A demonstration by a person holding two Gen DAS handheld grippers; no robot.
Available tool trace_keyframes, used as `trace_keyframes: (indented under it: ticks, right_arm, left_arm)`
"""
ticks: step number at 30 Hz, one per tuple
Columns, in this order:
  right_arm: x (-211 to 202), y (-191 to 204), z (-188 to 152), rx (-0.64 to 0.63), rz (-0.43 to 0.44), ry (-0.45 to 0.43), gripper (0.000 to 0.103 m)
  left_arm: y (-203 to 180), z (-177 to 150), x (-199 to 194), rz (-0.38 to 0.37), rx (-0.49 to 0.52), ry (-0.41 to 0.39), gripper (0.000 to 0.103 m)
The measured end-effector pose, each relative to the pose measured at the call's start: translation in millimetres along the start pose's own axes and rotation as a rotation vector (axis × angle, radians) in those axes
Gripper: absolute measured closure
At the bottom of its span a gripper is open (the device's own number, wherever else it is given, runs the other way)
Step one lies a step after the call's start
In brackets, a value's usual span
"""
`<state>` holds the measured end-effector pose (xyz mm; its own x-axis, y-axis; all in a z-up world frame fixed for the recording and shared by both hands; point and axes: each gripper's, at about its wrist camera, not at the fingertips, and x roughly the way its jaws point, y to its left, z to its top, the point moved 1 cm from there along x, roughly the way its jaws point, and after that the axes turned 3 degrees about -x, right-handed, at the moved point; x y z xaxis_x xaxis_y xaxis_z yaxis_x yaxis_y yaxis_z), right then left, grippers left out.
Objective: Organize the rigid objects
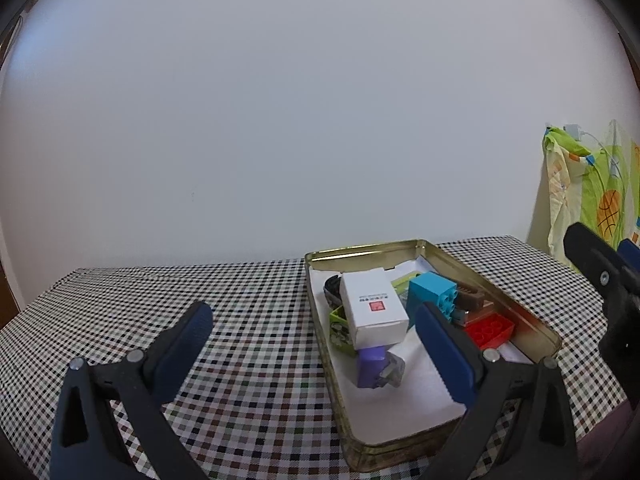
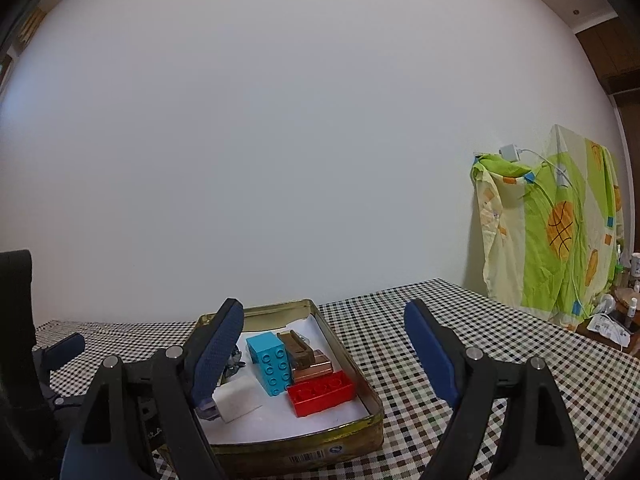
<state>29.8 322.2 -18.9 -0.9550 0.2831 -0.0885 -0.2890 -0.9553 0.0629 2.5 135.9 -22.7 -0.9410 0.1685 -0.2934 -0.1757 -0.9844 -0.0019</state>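
Observation:
A gold metal tin (image 1: 516, 312) (image 2: 362, 384) lined with white paper sits on the checkered tablecloth. Inside lie a white box (image 1: 372, 304) (image 2: 238, 400), a blue brick (image 1: 432, 296) (image 2: 270, 364), a red brick (image 1: 490, 330) (image 2: 320, 394), a purple block (image 1: 372, 368), a green piece (image 1: 340, 330) and a brown comb-like piece (image 1: 468, 296) (image 2: 298, 346). My left gripper (image 1: 312, 324) hangs open over the tin's left rim, nothing between its fingers. My right gripper (image 2: 324, 332) is open and empty above the tin's right side.
The checkered table (image 1: 248, 320) (image 2: 460, 332) reaches back to a plain white wall. A green and yellow patterned cloth (image 2: 552, 232) (image 1: 588, 192) hangs at the right with a white charger and cable. Small bottles and clutter (image 2: 616, 312) stand at the far right.

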Motion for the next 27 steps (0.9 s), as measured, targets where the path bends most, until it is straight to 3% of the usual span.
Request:
trace_keyframes:
  ticks: [15,27]
  right_arm:
    - [-4.8,4.1,-1.5,-0.011,0.005,-0.012,0.019]
    - [-2.8,-0.2,-1.0,-0.001,0.004,-0.004,0.019]
  left_arm:
    - [8.9,-0.3,8.9,-0.006,-0.038,0.049,0.001]
    - [10.6,-1.2,4.4,-0.009,-0.042,0.031,0.001]
